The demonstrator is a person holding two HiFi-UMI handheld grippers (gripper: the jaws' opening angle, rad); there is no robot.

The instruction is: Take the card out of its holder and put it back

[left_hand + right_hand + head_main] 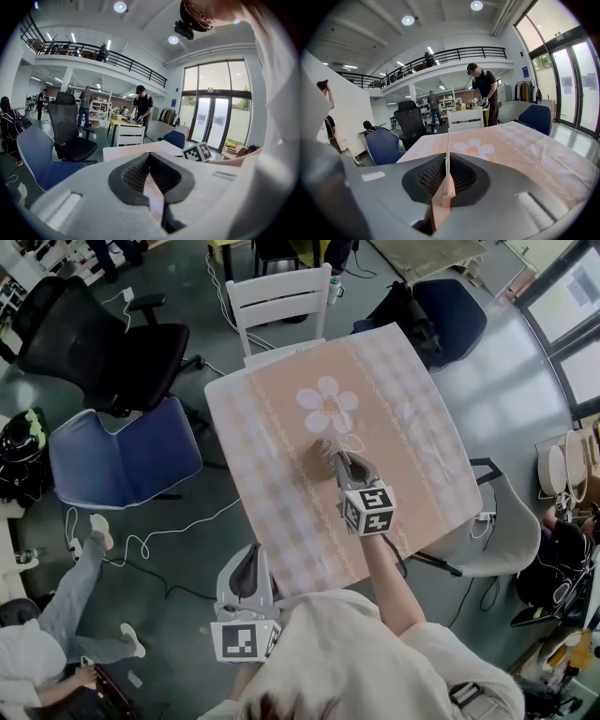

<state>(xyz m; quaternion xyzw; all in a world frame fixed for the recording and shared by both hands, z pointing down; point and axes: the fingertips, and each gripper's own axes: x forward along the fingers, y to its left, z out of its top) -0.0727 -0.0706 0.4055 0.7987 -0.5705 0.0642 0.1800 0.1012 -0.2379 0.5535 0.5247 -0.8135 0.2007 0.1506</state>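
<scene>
My right gripper [336, 457] reaches over the middle of the table [272, 493], just below the flower print [329, 405]. In the right gripper view its jaws [449, 165] are shut on a thin pale card [448, 140], which stands upright and is seen edge-on between the pads. In the head view a small brownish piece [322, 455] lies at the gripper's tip, and a thin loop [353, 441] lies beside it. I cannot tell the card from its holder there. My left gripper [247, 566] [151, 164] hangs off the table's near edge, shut and with nothing in it.
A white chair [279, 298] stands at the table's far side, a grey chair [497, 540] at its right. A blue chair [122, 451] and a black office chair [103, 343] stand to the left. A person [56, 634] sits on the floor at lower left, near cables [178, 531].
</scene>
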